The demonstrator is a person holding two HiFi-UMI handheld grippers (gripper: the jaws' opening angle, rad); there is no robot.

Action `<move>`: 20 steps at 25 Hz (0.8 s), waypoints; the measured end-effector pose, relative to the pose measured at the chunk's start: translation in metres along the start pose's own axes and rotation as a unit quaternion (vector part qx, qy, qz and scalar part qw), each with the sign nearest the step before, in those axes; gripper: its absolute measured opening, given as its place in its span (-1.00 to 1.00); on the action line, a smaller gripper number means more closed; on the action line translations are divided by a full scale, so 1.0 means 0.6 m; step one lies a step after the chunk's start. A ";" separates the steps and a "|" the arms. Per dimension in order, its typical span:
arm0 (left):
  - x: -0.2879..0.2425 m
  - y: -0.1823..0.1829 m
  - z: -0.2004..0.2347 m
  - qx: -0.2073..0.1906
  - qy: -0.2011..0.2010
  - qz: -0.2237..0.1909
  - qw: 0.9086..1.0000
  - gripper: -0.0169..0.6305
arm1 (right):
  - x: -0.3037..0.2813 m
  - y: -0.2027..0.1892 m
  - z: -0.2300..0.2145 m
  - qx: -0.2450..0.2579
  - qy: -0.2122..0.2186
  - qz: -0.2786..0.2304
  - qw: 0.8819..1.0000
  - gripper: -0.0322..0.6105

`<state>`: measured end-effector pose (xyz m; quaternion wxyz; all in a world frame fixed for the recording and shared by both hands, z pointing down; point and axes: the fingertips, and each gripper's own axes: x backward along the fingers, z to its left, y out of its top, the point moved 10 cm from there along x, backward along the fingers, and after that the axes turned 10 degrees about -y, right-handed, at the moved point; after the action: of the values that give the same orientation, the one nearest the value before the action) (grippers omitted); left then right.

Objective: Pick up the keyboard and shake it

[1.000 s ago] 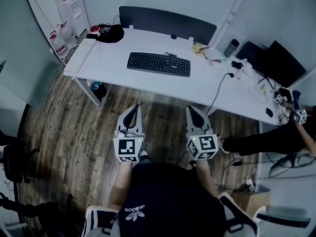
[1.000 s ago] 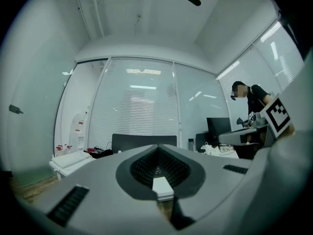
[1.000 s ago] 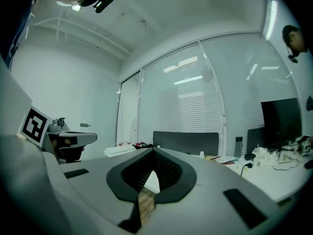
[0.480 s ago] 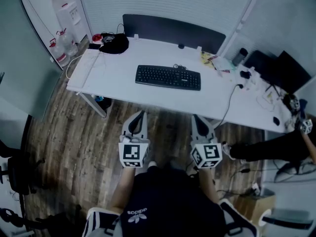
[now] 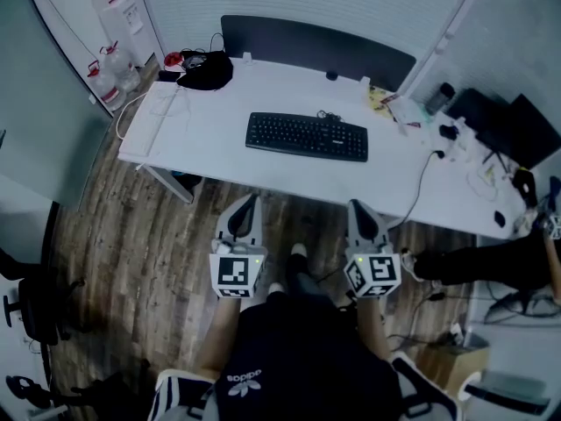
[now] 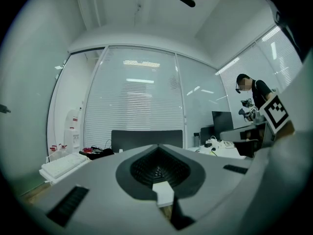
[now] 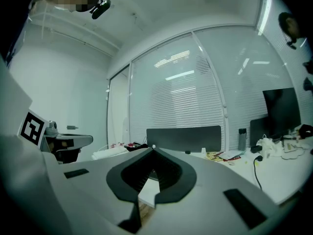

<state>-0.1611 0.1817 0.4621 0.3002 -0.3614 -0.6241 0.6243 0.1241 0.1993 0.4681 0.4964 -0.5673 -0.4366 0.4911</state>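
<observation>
On the white desk (image 5: 210, 143) lies the black keyboard (image 5: 307, 136), untouched; short of it, the left gripper (image 5: 252, 200) and right gripper (image 5: 358, 207) hang over wooden floor (image 5: 131, 235), jaws pressed together, empty; the shirt (image 5: 298, 340) reads adidas.

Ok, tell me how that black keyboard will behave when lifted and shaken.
The keyboard looks long, flat and rigid, so it should stay stiff, though lifting one end may tilt it. Its cable seems bundled at the back edge and could swing. The smooth desk may let it slide.
</observation>
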 end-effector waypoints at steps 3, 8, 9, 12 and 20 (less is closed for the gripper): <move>-0.025 -0.006 0.017 0.011 0.005 0.003 1.000 -0.96 | -0.033 0.002 -0.011 -0.003 0.000 0.001 1.000 -0.89; -0.088 -0.006 0.052 0.021 0.021 0.002 1.000 -0.96 | -0.107 0.011 -0.038 -0.002 0.004 0.008 1.000 -0.89; -0.103 -0.003 0.057 0.023 0.025 0.000 0.999 -0.96 | -0.123 0.014 -0.045 0.000 0.006 0.009 1.000 -0.89; -0.152 0.004 0.070 0.023 0.035 -0.005 0.999 -0.96 | -0.174 0.016 -0.072 0.004 0.012 0.009 1.000 -0.89; -0.254 -0.003 0.093 0.036 0.058 0.001 0.998 -0.96 | -0.286 0.024 -0.130 0.008 0.028 0.020 0.999 -0.89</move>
<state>-0.1222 0.0244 0.4732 0.3484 -0.3864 -0.5823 0.6247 0.1780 0.0185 0.4769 0.5032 -0.5853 -0.4072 0.4882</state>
